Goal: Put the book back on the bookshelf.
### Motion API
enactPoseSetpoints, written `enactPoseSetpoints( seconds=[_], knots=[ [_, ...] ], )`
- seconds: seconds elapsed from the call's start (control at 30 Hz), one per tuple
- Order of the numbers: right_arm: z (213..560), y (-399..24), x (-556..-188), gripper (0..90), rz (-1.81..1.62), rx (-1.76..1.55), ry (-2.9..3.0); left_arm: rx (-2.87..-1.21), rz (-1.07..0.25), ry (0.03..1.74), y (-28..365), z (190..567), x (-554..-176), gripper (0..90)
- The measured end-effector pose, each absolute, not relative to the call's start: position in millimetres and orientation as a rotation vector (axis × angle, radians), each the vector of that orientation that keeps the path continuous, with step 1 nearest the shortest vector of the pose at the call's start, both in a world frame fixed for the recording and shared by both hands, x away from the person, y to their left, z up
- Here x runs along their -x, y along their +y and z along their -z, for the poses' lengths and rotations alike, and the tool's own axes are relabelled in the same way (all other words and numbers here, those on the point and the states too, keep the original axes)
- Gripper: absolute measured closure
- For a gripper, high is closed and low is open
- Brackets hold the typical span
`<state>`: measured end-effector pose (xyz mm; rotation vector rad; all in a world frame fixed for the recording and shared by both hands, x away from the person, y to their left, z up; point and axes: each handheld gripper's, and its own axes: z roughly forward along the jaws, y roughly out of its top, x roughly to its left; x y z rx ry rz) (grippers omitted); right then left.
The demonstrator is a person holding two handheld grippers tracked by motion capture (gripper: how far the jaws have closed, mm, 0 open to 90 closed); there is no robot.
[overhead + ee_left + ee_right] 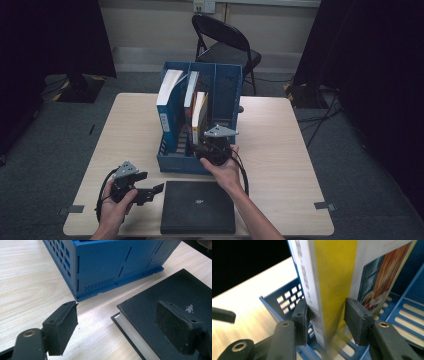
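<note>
Right gripper view: fingers (359,320) straddle yellow book (334,277) spine, narrow gaps.

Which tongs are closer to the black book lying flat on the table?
Left. The left tongs hover open right at the black book near its edge. The right tongs are farther back, in the blue rack, around the yellow book.

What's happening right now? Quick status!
Right gripper straddles yellow book in blue rack. Left gripper open, over black book. Nothing blocking.

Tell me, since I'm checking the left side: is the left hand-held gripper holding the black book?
No, the left hand-held gripper stands open, empty, over the black book's corner.
</note>
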<state>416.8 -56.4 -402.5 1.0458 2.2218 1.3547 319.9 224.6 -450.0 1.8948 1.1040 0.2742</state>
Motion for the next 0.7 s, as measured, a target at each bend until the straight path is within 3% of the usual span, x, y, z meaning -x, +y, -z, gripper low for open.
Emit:
enactPoseSetpoints(
  seconds=[0.5,0.7],
  knots=[
    [401,-47,-426,58.1,-1.33,-0.985,2.234,-1.896,-0.275,1.105,224,450,-320,18.0],
    [398,-48,-422,52.0,-1.344,-1.004,2.235,-1.892,-0.274,1.111,225,450,-320,18.0]
  ],
)
